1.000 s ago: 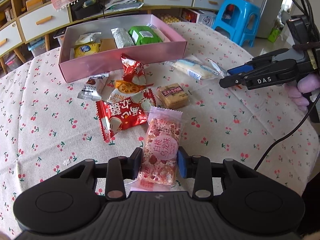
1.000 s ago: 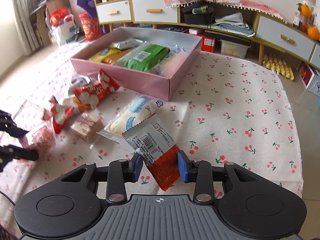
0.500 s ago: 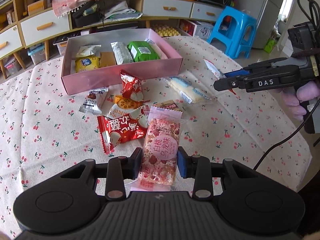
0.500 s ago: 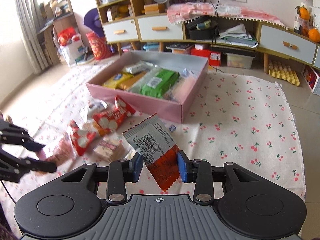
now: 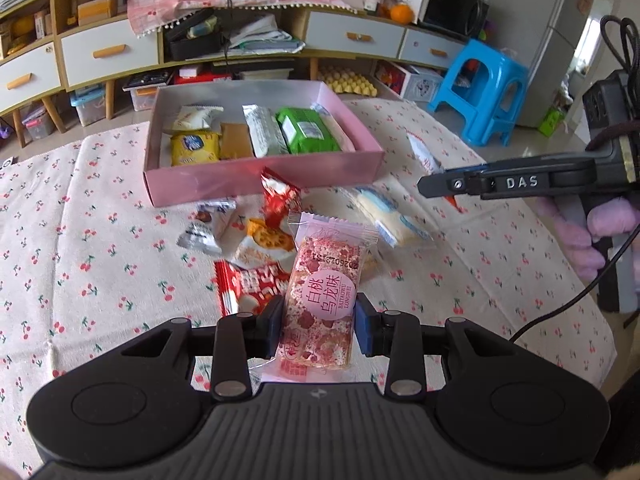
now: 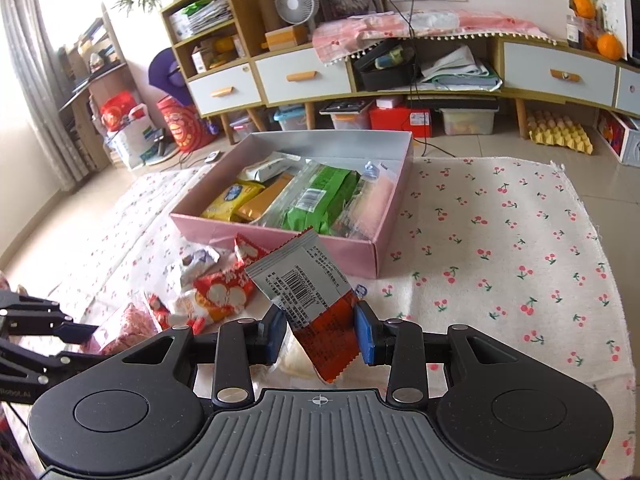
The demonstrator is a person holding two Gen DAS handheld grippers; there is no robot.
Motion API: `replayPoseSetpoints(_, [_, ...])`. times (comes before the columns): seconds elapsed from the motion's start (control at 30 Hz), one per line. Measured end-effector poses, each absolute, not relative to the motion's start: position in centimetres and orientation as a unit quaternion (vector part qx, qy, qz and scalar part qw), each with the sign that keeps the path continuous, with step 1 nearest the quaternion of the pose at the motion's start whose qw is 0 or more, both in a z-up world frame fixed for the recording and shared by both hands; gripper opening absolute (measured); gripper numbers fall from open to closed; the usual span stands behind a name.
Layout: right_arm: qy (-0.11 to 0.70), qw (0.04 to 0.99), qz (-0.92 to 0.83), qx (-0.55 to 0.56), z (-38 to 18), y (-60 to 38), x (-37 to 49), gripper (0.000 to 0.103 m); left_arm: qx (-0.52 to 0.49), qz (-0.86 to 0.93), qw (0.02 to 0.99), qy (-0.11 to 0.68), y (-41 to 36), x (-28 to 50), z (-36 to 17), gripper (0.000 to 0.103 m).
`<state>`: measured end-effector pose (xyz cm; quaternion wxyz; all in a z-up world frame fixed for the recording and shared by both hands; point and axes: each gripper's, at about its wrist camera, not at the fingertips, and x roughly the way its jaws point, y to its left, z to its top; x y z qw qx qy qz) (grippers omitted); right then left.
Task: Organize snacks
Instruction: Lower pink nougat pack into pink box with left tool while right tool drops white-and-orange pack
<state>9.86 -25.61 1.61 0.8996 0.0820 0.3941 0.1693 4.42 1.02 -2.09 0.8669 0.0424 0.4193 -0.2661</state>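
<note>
1. Left wrist view: a pink peach-flavoured bar (image 5: 320, 304) is clamped between the blue pads of the left tongs (image 5: 319, 325) and is held above the cherry-print tabletop (image 5: 100, 248).
2. Red and silver snack packets (image 5: 252, 240) are piled just beyond it, in front of the pink box (image 5: 264, 180), in which a green pack (image 5: 306, 130) and others are laid.
3. Right wrist view: a silver and orange sachet (image 6: 310, 300) is gripped, tilted, by the right tongs (image 6: 320, 334), near the box's front wall.
</note>
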Motion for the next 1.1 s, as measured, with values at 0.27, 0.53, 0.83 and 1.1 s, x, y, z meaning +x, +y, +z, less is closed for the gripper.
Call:
replayPoseSetpoints(0.27, [0.387,0.898,0.140,0.153,2.3,-24.9,12.7,0.035,0.008,-0.234,0.884,0.405,1.4,7.1,-1.1,0.033])
replayPoseSetpoints(0.53, [0.392,0.886,0.103,0.226,1.9,-25.1,16.1,0.035,-0.010,-0.188,0.899,0.396,1.6,10.5,-1.0,0.033])
replayPoseSetpoints(0.83, [0.388,0.887,0.077,0.240,1.4,-24.9,21.1,0.036,-0.040,-0.181,0.891,0.416,0.8,16.4,-0.3,0.033])
replayPoseSetpoints(1.1, [0.353,0.882,0.053,0.306,-1.2,-26.1,24.6,0.036,-0.051,-0.149,0.886,0.436,-0.5,21.4,-1.3,0.033])
